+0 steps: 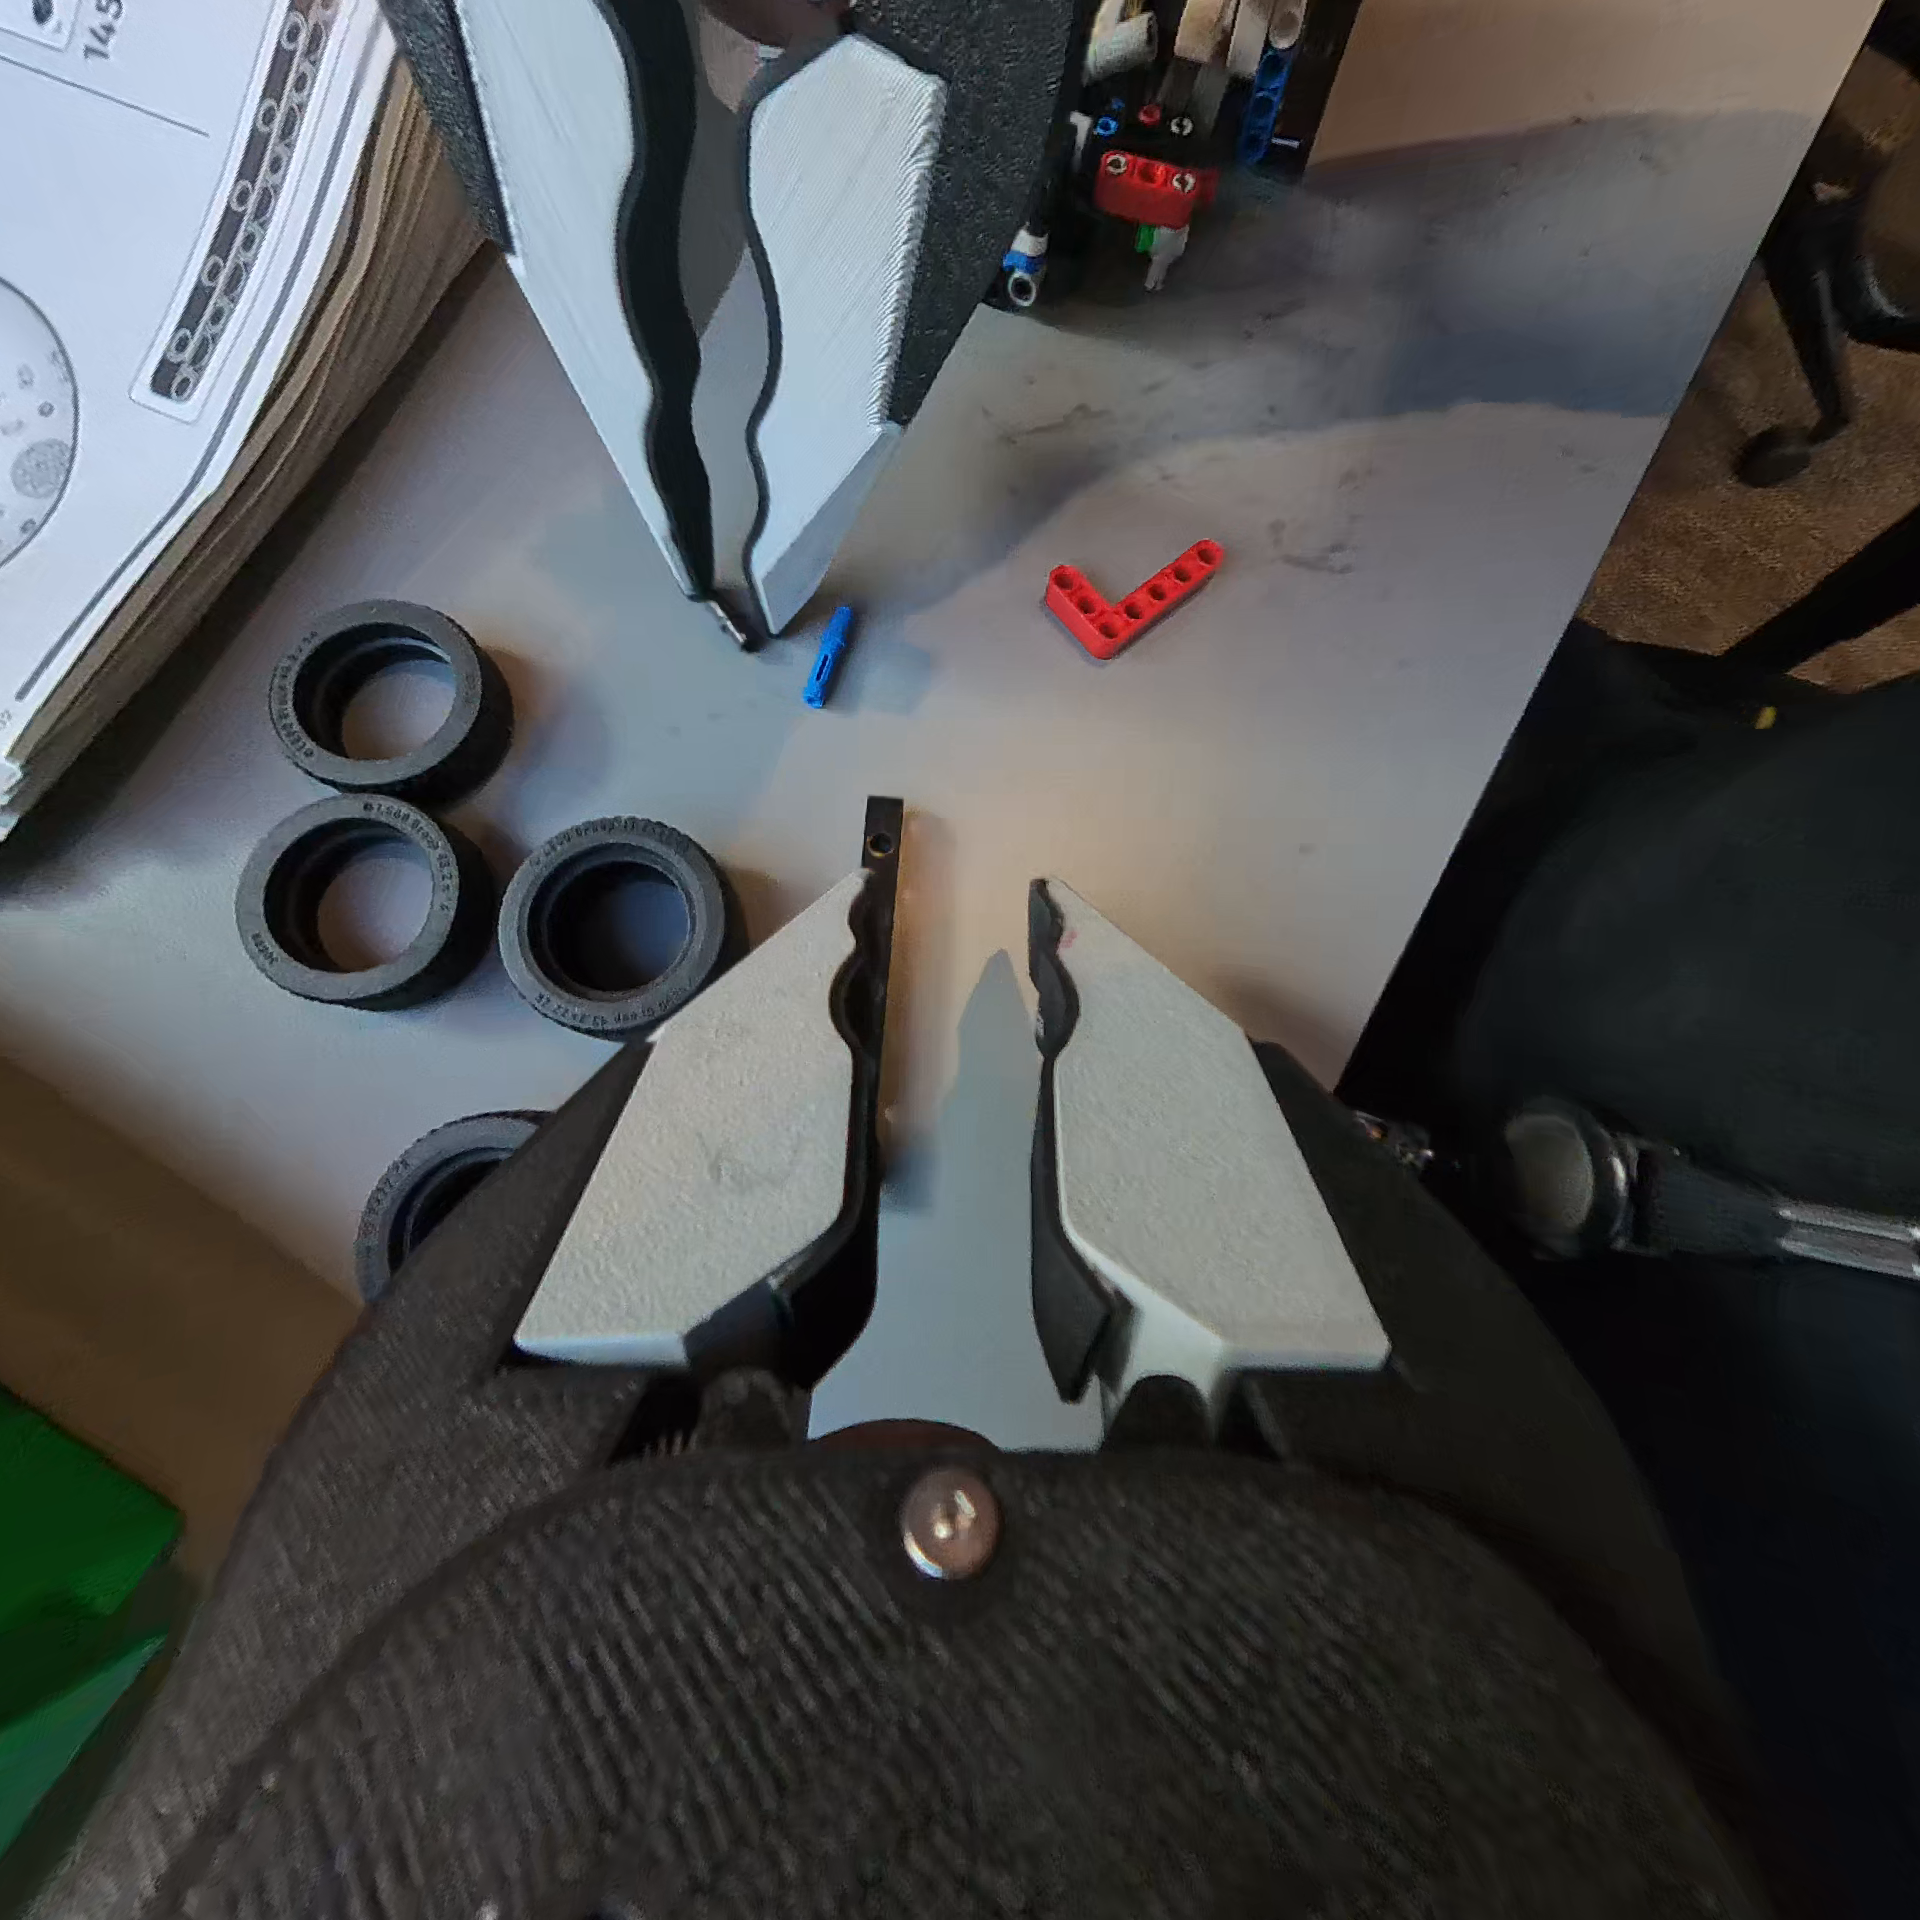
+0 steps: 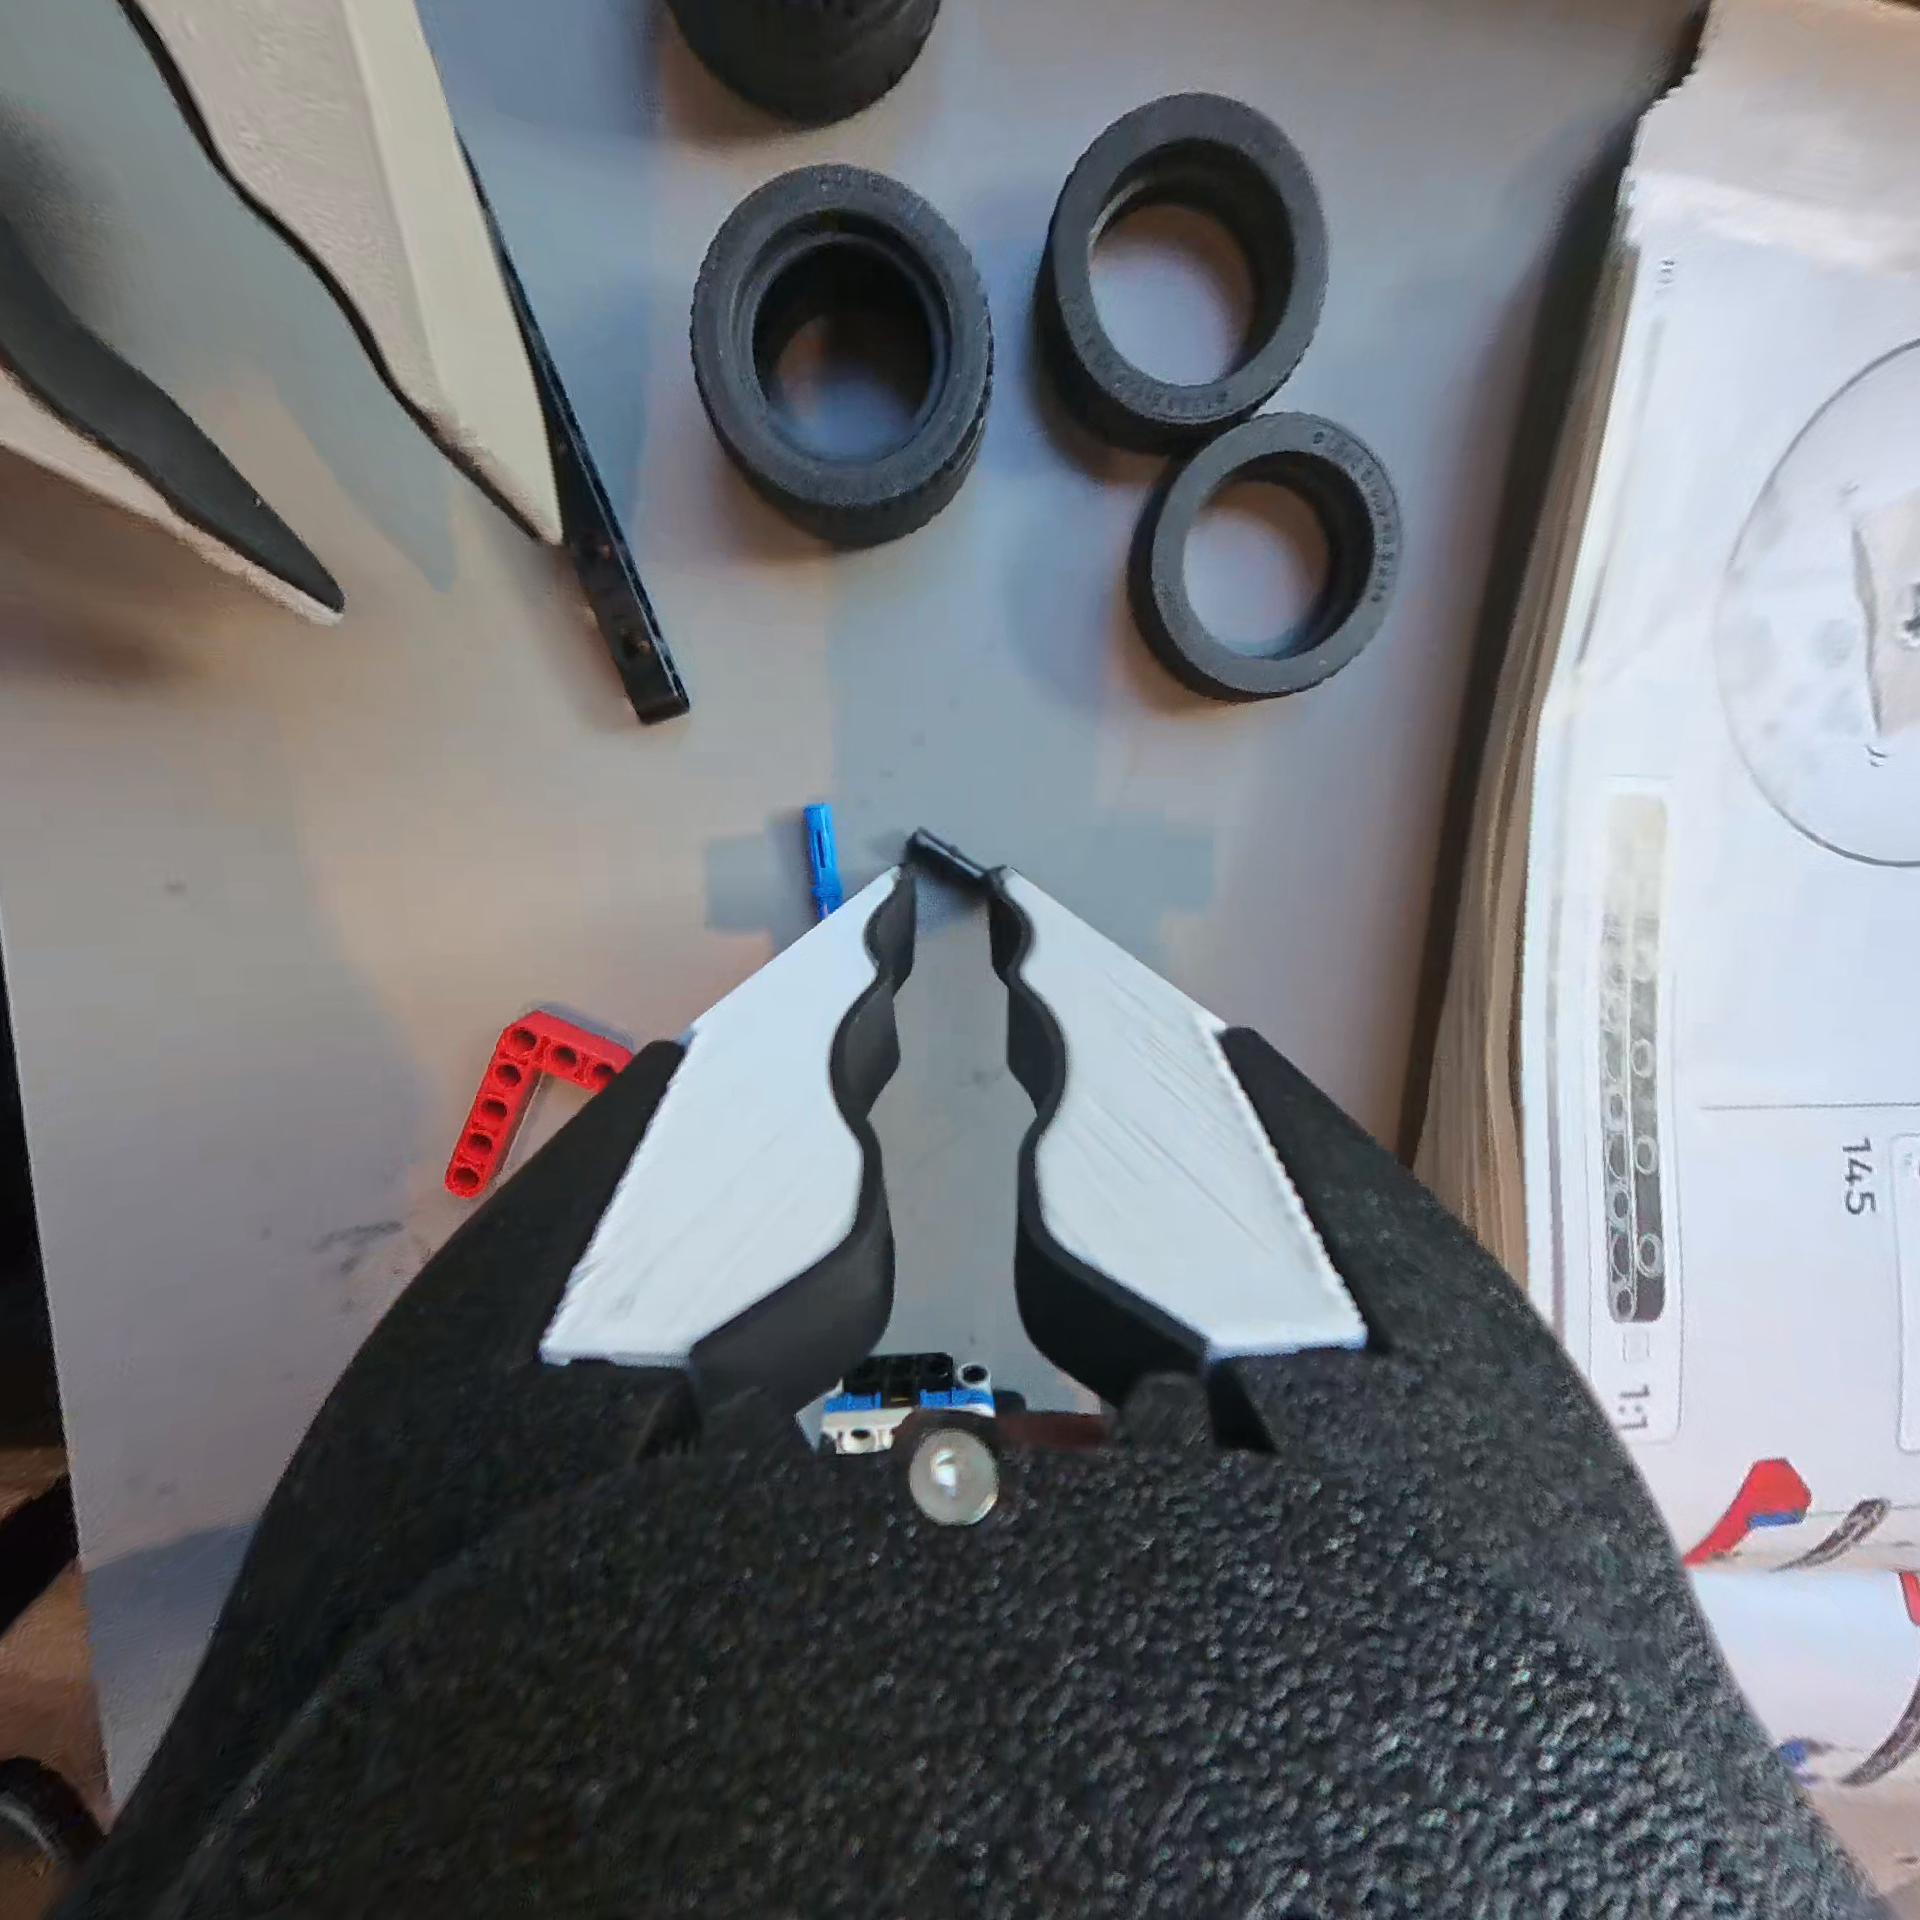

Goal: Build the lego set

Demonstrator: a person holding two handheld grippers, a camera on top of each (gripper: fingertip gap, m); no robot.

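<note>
My left gripper (image 1: pixel 956 888) is open low over the grey table (image 1: pixel 1195 831). A long black beam (image 1: pixel 884 831) lies along the inner face of its left finger and sticks out past the tip. It also shows in the right wrist view (image 2: pixel 623 623). My right gripper (image 2: pixel 951 868) is shut on a small black pin (image 2: pixel 943 854), tips down near the table. It also shows in the left wrist view (image 1: pixel 743 623). A blue pin (image 1: pixel 828 657) lies just beside those tips. A red L-shaped beam (image 1: pixel 1127 601) lies further right.
Several black tyres (image 1: pixel 384 696) (image 1: pixel 613 920) lie left of the grippers. An open instruction booklet (image 1: pixel 156 312) sits at the far left. A partly built model (image 1: pixel 1164 156) stands at the back. The table edge (image 1: pixel 1507 831) runs along the right, a green object (image 1: pixel 62 1558) at lower left. My hands' fingertips stand some 9 centimetres from each other. The green object (image 1: pixel 62 1558) is about 15 centimetres from my left fingertips.
</note>
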